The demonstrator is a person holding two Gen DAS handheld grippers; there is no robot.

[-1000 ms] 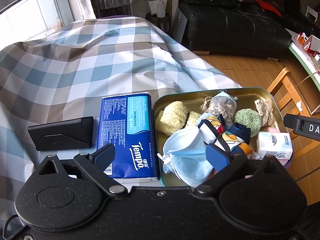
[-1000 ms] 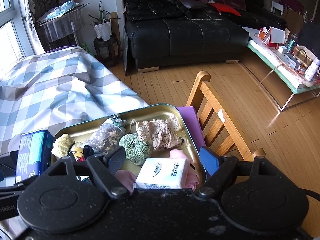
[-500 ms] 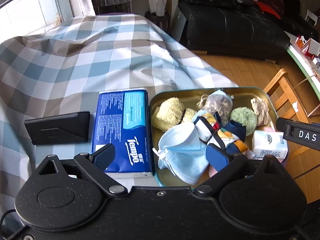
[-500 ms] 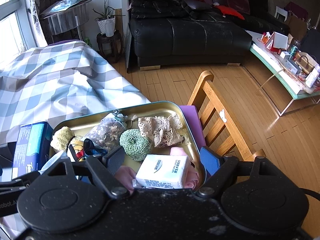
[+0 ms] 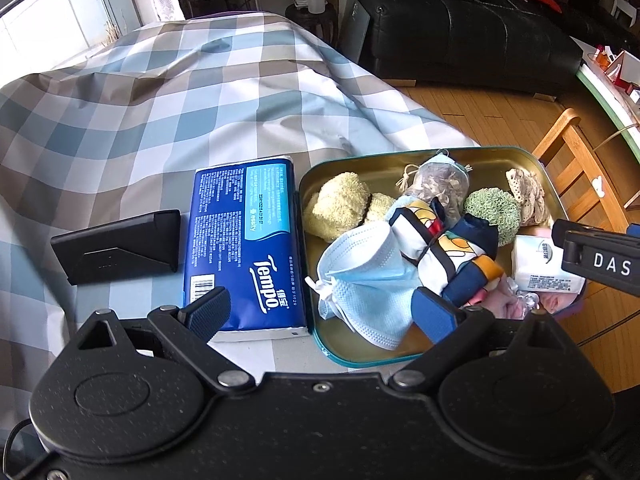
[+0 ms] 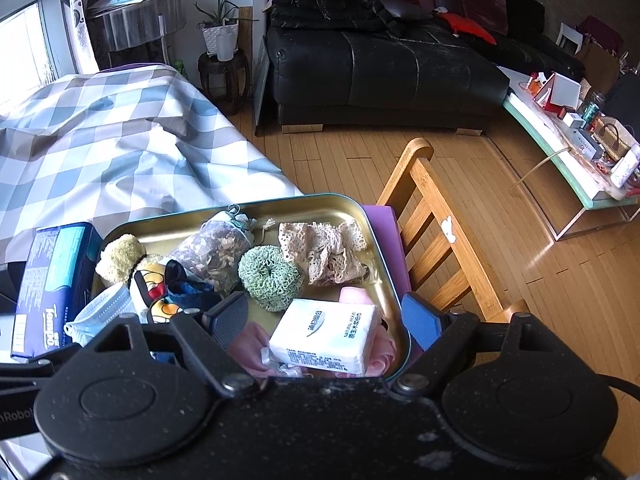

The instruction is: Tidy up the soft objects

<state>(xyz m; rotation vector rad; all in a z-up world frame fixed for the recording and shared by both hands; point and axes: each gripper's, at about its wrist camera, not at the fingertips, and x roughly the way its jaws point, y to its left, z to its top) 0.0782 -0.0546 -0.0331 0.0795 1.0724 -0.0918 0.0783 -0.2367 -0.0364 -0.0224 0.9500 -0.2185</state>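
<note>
right wrist view: right gripper (image 6: 328, 316) hanging wide open over tissue pack (image 6: 325, 335) in tray (image 6: 384, 264), gripping nothing; left gripper (image 5: 320, 312) open too, empty.

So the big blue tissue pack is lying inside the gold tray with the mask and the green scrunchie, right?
Not quite. The big blue tissue pack lies outside the gold tray, on the checked cloth beside its left rim. The mask and the green scrunchie are indeed inside the tray. The left wrist view shows it most clearly.
</note>
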